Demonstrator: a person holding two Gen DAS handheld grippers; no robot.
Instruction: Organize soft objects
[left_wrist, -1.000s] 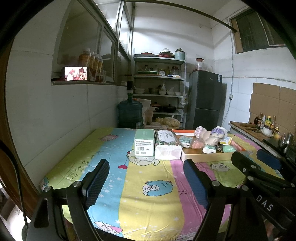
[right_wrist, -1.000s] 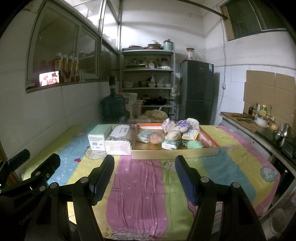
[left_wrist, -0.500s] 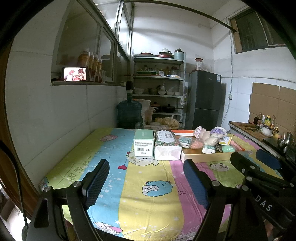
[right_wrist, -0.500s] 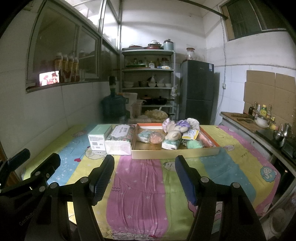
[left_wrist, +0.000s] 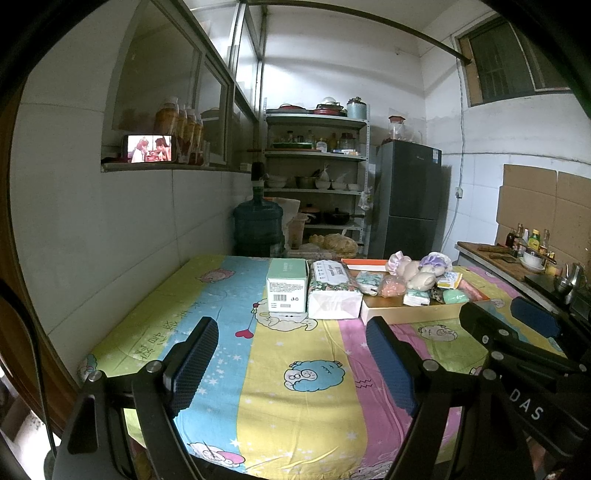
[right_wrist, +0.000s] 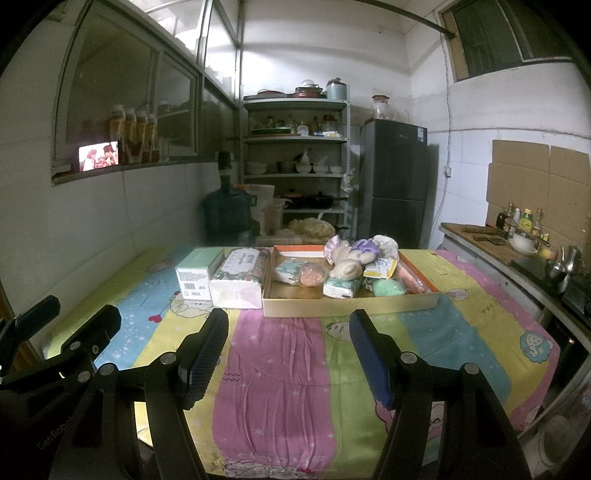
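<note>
Your fingers on both grippers are spread wide, holding nothing.

Your left gripper (left_wrist: 288, 360) and right gripper (right_wrist: 288, 352) hover above the near end of the table (right_wrist: 295, 369) with its cartoon cloth. Beyond them, the soft objects (right_wrist: 343, 267) sit piled in a shallow cardboard tray (right_wrist: 351, 308), with a tissue pack (right_wrist: 238, 278) and green box (right_wrist: 197, 273) just left.

In the left wrist view the near edge of the striped cartoon tablecloth (left_wrist: 310, 398) is hidden behind the gripper frame, and the cardboard tray (left_wrist: 410, 314) has its right end covered by the right gripper (left_wrist: 513, 321). The print on the green box (left_wrist: 287, 291) and on the tissue pack (left_wrist: 332, 291) is too small to read. From the right wrist, the bundles heaped in the tray (right_wrist: 351, 304) overlap, so their far sides are hidden. The phone screen (right_wrist: 99, 156) is blurred.
</note>
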